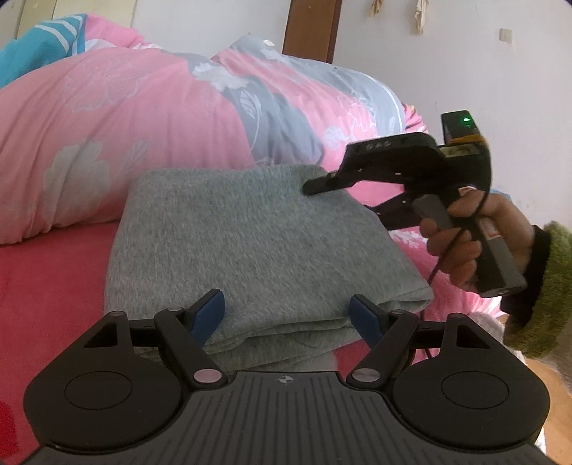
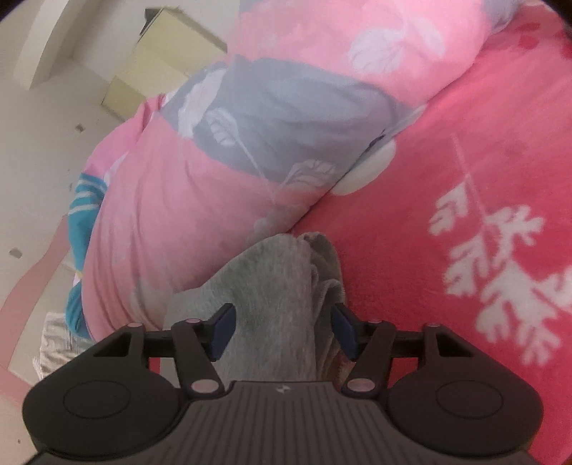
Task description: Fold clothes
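A grey knit garment point(image 1: 250, 243) lies folded into a thick rectangle on the red bed cover point(image 1: 46, 286). My left gripper point(image 1: 287, 316) is open at the garment's near edge, its blue pads point(image 1: 211, 314) spread on either side of the stacked layers. In the left wrist view my right gripper point(image 1: 339, 198), held by a hand in a green sleeve point(image 1: 543, 286), is at the garment's far right corner with its fingers apart. In the right wrist view that gripper point(image 2: 282, 331) is open, with the garment's bunched end point(image 2: 275, 286) between its pads.
A puffy pink and grey floral quilt point(image 1: 143, 118) is piled right behind the garment. A blue striped cloth point(image 1: 43, 43) lies at the far left. The red cover with a white leaf print point(image 2: 500, 268) stretches to the right. A brown door frame point(image 1: 311, 28) stands at the wall.
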{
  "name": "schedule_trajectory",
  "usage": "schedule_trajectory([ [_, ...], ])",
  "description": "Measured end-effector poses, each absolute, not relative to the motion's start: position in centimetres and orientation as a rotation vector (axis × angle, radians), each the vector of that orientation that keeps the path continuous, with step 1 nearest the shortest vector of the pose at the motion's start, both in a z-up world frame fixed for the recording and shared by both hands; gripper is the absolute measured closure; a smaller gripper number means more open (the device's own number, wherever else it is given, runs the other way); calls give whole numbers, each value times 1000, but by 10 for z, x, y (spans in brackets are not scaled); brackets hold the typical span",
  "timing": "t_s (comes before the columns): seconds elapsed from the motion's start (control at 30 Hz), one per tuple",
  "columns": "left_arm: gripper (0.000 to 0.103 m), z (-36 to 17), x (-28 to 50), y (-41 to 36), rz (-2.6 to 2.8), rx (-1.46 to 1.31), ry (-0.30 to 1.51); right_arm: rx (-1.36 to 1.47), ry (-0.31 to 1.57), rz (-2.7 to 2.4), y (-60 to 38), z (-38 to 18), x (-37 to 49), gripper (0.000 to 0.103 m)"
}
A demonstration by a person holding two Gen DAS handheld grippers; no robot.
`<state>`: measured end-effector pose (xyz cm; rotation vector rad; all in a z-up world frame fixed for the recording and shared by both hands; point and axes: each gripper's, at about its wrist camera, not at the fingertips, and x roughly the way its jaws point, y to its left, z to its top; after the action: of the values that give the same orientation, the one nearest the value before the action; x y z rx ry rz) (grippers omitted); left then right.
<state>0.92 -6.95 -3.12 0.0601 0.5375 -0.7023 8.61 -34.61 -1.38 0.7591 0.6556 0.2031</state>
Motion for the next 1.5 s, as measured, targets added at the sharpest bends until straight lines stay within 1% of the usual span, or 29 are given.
schedule_trajectory([
  [0.03,25,-31,9,-70,-701,65,536,759,660,212,-345,-16,90,56],
  [0.07,25,-32,8,-71,-701,69,535,745,657,219,-344,-16,92,58],
  [0.1,24,-32,8,-71,-700,74,534,721,645,221,-343,-14,92,69],
  [0.2,24,-32,8,-73,-698,90,531,696,616,237,-342,-9,93,78],
  [0.3,24,-32,9,-74,-696,98,531,708,604,255,-345,-8,95,81],
  [0.57,24,-33,6,-78,-691,105,519,720,574,279,-349,-19,100,81],
  [0.6,24,-32,7,-76,-691,88,522,729,572,273,-352,-18,97,78],
  [0.67,24,-27,7,-69,-696,39,527,747,568,258,-357,-14,89,69],
  [0.7,24,-24,6,-63,-694,19,523,756,566,250,-359,-12,85,61],
  [0.77,24,-17,4,-48,-688,-28,505,775,562,235,-364,-7,77,60],
  [0.8,24,-15,3,-38,-679,-54,496,784,560,227,-366,-5,73,57],
  [0.87,24,-10,2,-17,-653,-109,480,802,556,212,-371,-1,65,50],
  [0.93,22,-6,6,5,-617,-168,477,836,555,209,-376,2,56,34],
  [1.0,16,-7,16,25,-584,-231,504,884,580,220,-378,0,48,31],
  [1.03,15,-9,22,33,-570,-262,528,908,598,231,-377,-3,45,30],
  [1.13,15,-19,46,47,-579,-361,613,964,666,262,-372,-16,39,25],
  [1.3,15,-35,85,57,-628,-566,774,1003,766,290,-361,-32,37,25],
  [1.5,15,-47,109,42,-675,-609,882,974,832,333,-350,-37,37,23],
])
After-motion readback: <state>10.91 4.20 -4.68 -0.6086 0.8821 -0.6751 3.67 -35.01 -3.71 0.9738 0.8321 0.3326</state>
